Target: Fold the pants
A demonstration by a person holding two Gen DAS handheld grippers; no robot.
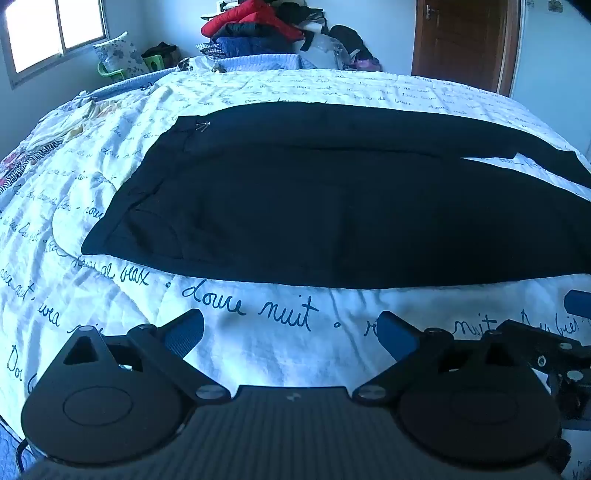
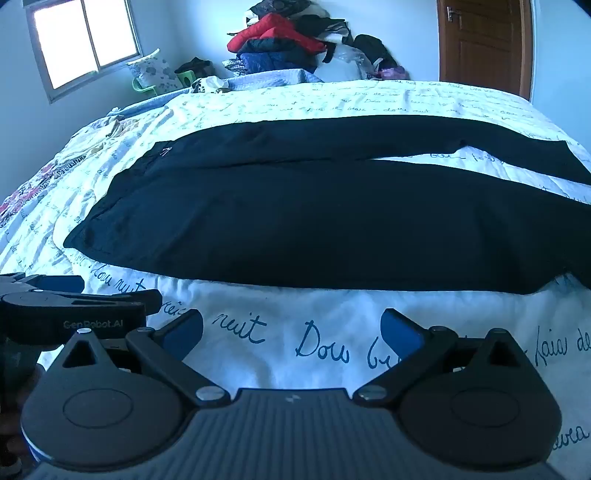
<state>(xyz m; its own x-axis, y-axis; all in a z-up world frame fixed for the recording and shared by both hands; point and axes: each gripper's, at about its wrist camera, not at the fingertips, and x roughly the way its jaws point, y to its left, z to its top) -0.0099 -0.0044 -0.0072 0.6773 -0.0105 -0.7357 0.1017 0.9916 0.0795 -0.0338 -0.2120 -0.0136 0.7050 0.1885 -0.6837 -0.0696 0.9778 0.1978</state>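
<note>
The left gripper (image 1: pixel 291 328) sat low in its own view with its blue-padded fingers (image 1: pixel 184 332) spread wide and nothing between them, poised over bare quilt just short of the garment; the right gripper (image 2: pixel 291 328) showed the same in its view, jaws apart and empty, with the left tool's black body visible at the left edge of that frame, so the two were held side by side. Both being open and close to the near hem seemed a readiness posture, judged as preparation for pinching the cloth's near edge. Beyond them, filling the middle of both frames, the black pants (image 1: pixel 332 206) lay flat and spread across the white quilt (image 1: pixel 122 184) printed with script, waistband toward the left of frame and the two legs running to the right, parted by a wedge of quilt at the right side (laid out this way, presumably, so one leg could be folded over the other). No fold appeared made. A heap of clothes (image 1: pixel 258 26) sat at the top centre, a window (image 1: pixel 55 29) upper left, a wooden door (image 1: pixel 461 40) upper right.
</note>
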